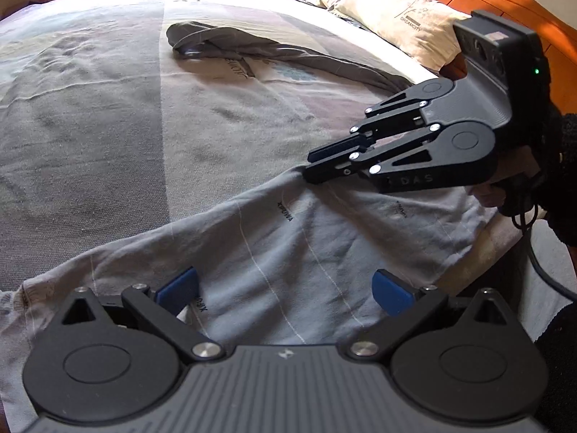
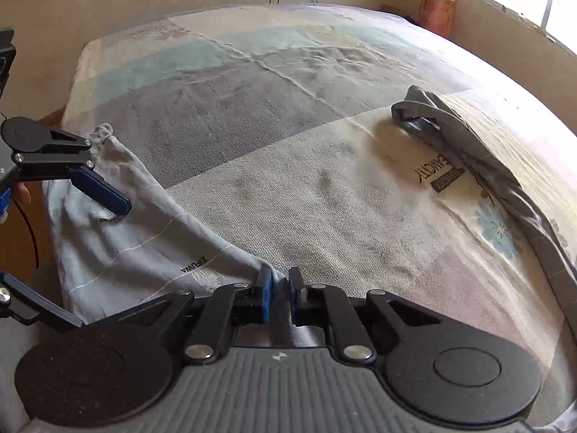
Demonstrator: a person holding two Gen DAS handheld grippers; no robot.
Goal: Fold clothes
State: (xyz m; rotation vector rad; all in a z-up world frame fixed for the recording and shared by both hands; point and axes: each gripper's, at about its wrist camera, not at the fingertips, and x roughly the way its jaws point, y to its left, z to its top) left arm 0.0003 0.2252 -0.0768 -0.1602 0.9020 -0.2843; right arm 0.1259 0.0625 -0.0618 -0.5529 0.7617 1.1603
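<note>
- Two grippers are working one grey garment (image 1: pixel 288 252) lying at the bed's (image 1: pixel 144 126) near edge.
- Right gripper (image 2: pixel 280 283) is pinching its corner; keep that pinch firm.
- Left gripper (image 1: pixel 285 288) is hovering wide open over the cloth; it should clamp another corner before lifting.

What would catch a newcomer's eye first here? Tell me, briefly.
The right gripper stands out, its fingers pinched on a corner of the pale grey garment at the bed's near edge. The left gripper hangs open over that garment. Farther off on the patchwork bedspread lies a darker grey garment.
</note>
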